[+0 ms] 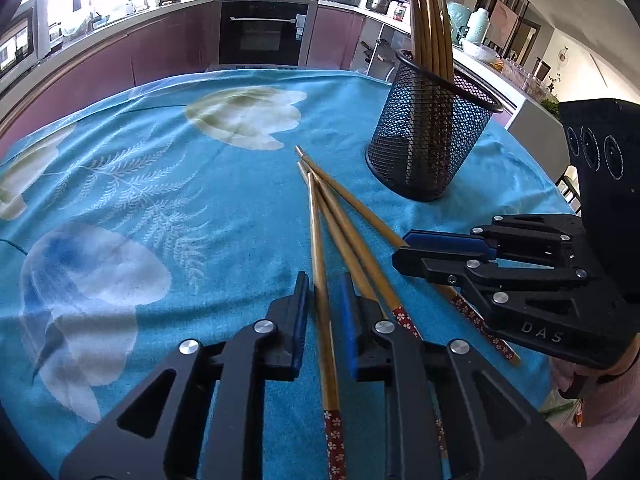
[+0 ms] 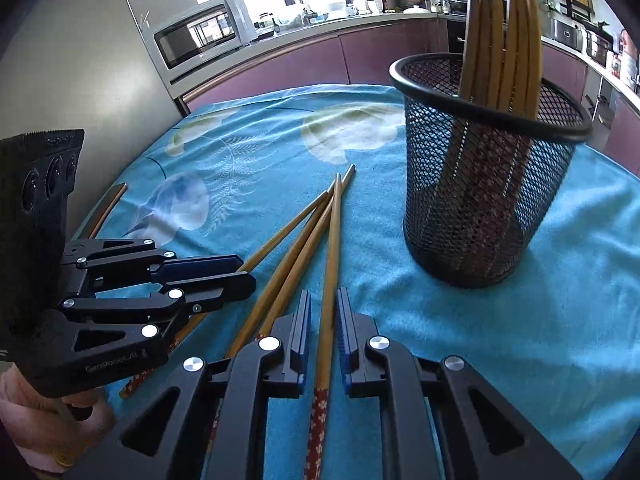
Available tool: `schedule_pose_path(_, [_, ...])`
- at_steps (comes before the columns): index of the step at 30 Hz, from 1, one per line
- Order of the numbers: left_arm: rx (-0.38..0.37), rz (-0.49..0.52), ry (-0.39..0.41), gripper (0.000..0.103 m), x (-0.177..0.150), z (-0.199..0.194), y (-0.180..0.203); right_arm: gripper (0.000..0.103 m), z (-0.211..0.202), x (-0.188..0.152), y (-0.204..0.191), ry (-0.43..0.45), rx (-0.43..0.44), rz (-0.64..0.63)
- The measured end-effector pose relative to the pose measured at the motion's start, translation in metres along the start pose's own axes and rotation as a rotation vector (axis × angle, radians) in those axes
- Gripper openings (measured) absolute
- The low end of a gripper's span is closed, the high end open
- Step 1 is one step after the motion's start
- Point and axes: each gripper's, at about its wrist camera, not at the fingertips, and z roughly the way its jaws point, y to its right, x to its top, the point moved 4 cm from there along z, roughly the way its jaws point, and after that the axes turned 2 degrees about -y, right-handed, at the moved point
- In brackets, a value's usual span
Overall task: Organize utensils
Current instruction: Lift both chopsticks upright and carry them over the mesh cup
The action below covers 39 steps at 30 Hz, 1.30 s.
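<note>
Several loose wooden chopsticks with red flowered handles lie fanned on the blue cloth, tips pointing away. In the left wrist view my left gripper (image 1: 324, 280) stands slightly open astride one chopstick (image 1: 318, 240), with a gap on each side of it. In the right wrist view my right gripper (image 2: 323, 296) is likewise slightly open around the rightmost chopstick (image 2: 332, 260), pads not pressing. Each gripper shows in the other's view: right gripper (image 1: 400, 248), left gripper (image 2: 248, 270). A black mesh holder (image 1: 428, 132) (image 2: 480, 200) stands upright beyond, with several chopsticks (image 1: 430, 20) (image 2: 500, 20) in it.
The blue flowered tablecloth (image 1: 160, 200) covers the table, whose far edge faces kitchen cabinets and an oven (image 1: 262, 36). A microwave (image 2: 196, 40) sits on the counter at the left. A pink sleeve (image 1: 592, 380) holds the right gripper.
</note>
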Motion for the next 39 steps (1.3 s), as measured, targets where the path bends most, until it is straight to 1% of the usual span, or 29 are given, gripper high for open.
schedule_pose_path(3, [0.016,0.010,-0.003,0.015,0.004,0.003,0.001,0.011,0.004,0.003,-0.001,-0.002,-0.002,-0.011])
schedule_pose_path(4, [0.019,0.012,-0.005,0.015,0.005,0.004,0.001,0.010,0.004,0.004,-0.001,0.000,-0.005,-0.012])
schedule_pose_path(5, [0.024,0.012,-0.006,0.013,0.005,0.004,0.002,0.007,0.003,0.004,0.000,0.001,-0.006,-0.008])
schedule_pose_path(6, [0.028,0.008,-0.008,0.008,0.006,0.005,0.001,0.007,0.002,0.003,0.001,0.004,-0.004,-0.003])
schedule_pose_path(11, [0.021,-0.008,0.007,0.007,0.007,-0.001,0.000,0.006,-0.011,0.002,0.002,0.049,0.013,0.009])
schedule_pose_path(18, [-0.034,0.006,0.064,0.007,0.016,-0.027,0.008,0.006,-0.044,0.007,0.003,0.139,0.033,0.017])
schedule_pose_path(23, [-0.079,0.017,0.104,0.007,0.023,-0.047,0.016,0.006,-0.063,0.009,0.007,0.186,0.039,0.033])
schedule_pose_path(33, [-0.149,0.033,0.183,0.007,0.033,-0.089,0.028,0.006,-0.100,0.012,0.024,0.290,0.027,0.075])
schedule_pose_path(39, [-0.190,0.044,0.233,0.007,0.041,-0.114,0.033,0.006,-0.122,0.020,0.032,0.353,0.018,0.082])
